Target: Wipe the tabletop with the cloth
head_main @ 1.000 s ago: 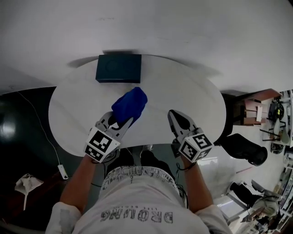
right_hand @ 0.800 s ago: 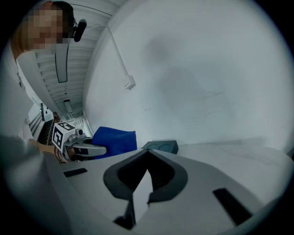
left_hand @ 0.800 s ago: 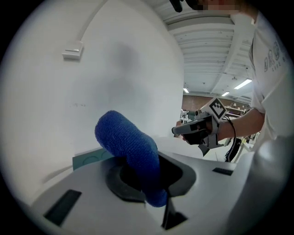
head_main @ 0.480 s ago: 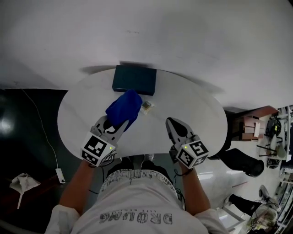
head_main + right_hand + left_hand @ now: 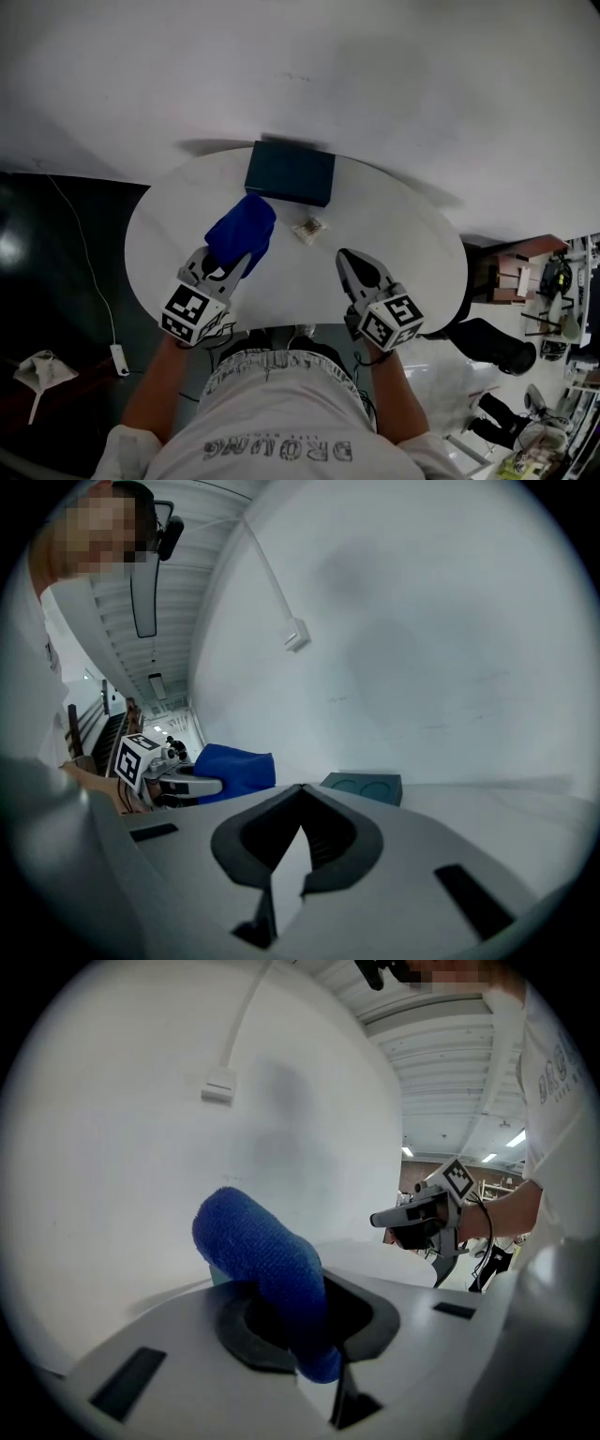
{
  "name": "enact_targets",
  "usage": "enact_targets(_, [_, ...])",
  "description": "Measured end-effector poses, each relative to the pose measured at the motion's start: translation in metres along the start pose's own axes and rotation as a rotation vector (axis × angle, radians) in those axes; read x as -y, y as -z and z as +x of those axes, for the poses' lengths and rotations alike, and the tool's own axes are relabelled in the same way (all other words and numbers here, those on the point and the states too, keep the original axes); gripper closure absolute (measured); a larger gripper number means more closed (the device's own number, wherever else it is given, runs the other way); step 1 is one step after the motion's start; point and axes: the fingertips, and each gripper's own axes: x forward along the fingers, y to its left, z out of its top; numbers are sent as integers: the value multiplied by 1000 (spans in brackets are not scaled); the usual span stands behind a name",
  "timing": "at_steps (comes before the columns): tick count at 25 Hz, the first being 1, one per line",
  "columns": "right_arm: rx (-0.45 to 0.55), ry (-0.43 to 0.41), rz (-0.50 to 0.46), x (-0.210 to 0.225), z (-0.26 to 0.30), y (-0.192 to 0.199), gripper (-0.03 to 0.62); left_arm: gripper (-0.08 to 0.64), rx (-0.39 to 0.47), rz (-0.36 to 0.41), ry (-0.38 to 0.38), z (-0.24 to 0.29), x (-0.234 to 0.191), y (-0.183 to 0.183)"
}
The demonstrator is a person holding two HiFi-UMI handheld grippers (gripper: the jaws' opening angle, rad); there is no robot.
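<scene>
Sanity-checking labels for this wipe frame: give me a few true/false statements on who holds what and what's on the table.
1. The left gripper grips the blue cloth. True.
2. The right gripper also grips the cloth. False: its jaws are together with nothing between them, off to one side of the cloth.
3. A dark box sits at the far edge of the table. True.
4. The small packet lies on top of the box. False: it lies on the bare table, nearer the person than the box.
</scene>
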Motion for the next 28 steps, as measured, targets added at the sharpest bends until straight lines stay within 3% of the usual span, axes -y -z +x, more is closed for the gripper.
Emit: enact_targets(28, [-34, -29, 17, 18, 11, 4, 586, 495, -23, 11, -9, 19, 4, -2])
